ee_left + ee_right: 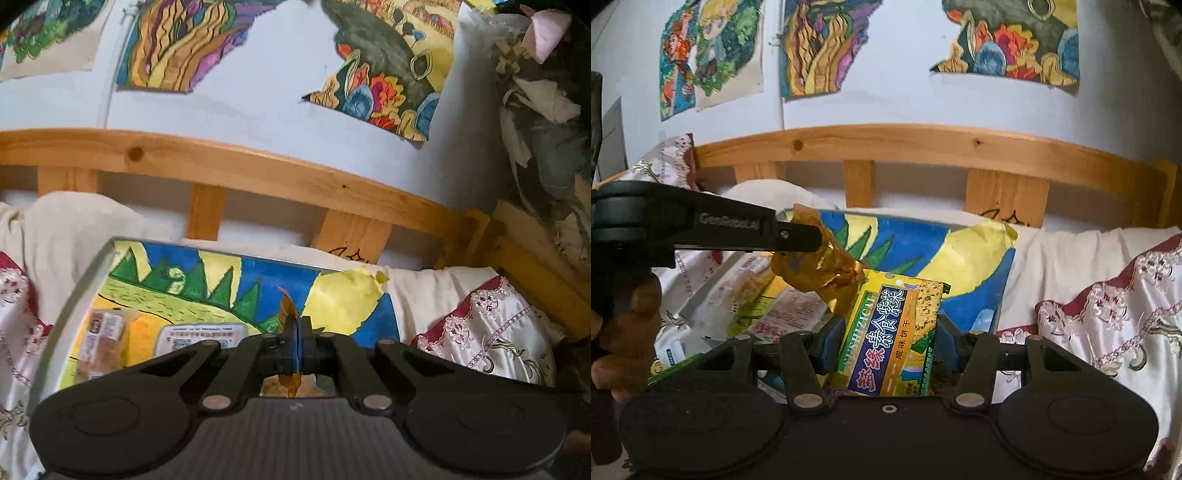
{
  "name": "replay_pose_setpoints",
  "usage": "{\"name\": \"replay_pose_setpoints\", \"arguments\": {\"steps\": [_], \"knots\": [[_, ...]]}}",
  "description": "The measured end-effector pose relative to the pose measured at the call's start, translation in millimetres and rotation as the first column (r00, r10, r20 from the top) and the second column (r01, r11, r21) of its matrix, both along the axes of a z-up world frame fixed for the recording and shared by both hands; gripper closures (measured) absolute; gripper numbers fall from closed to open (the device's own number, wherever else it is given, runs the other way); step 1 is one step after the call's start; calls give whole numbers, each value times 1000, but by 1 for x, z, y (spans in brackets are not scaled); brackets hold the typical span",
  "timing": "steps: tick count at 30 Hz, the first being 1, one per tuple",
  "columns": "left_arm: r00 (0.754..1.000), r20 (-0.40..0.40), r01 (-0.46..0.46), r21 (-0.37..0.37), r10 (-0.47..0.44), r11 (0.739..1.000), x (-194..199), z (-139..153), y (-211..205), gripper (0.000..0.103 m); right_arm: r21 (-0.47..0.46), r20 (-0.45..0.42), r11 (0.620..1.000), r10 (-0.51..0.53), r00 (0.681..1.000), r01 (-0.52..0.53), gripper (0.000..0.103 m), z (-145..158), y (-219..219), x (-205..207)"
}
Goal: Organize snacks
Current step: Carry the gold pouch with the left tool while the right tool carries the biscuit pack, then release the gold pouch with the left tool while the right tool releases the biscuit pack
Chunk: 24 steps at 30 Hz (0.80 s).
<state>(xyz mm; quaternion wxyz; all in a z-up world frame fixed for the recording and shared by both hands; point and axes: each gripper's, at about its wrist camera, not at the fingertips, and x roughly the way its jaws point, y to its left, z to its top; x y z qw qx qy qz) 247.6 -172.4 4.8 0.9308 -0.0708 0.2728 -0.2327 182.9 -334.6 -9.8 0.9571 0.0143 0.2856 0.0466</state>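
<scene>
— What have your grippers got?

— My left gripper (pixel 297 325) is pinched fully together on a crinkled amber wrapper (pixel 816 269). From its own camera only a sliver of that foil shows above and below the closed pads. My right gripper (pixel 882 338) is partly spread, its blue pads (pixel 829 341) clamped on both sides of a yellow biscuit packet (pixel 894 332) with a purple label, standing upright.

— Where are they relative to the painted board?

— Both snacks hang just in front of the painted board (pixel 221 288), which lies on the bed against the wooden headboard (pixel 923 147). The wrapper touches the packet's top left corner.

— What does one camera catch that the other misses?

— The right view shows my left gripper from the side, reaching in level from the left, with my left hand (pixel 624 332) curled round its handle. The left view alone shows a clear-wrapped pastry (pixel 103 343) and a white label pack (pixel 203 336) lying on the board's lower left.
</scene>
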Motion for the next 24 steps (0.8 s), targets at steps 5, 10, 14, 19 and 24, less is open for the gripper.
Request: {"name": "replay_pose_setpoints", "arguments": {"steps": [5,10,14,19,24], "knots": [[999,-37,-18,-3,18,1000,9,-12,-3,103,0,-27,1000,9,1000,-9,48,-8,3,8],[997,-58,-53,-5,52,999,12,-16,5,102,-18,-60,1000,16,998,-17,48,-17,11,11],[993,-84,-82,9,82,997,15,-21,13,99,-39,-70,999,10,997,-12,48,-23,13,14],[985,-119,-117,51,122,992,17,-29,21,93,-62,-90,998,-10,996,4,48,-28,14,16],[980,-140,-130,82,141,988,17,-34,24,86,-61,-73,998,-16,997,11,40,-25,14,16]]}}
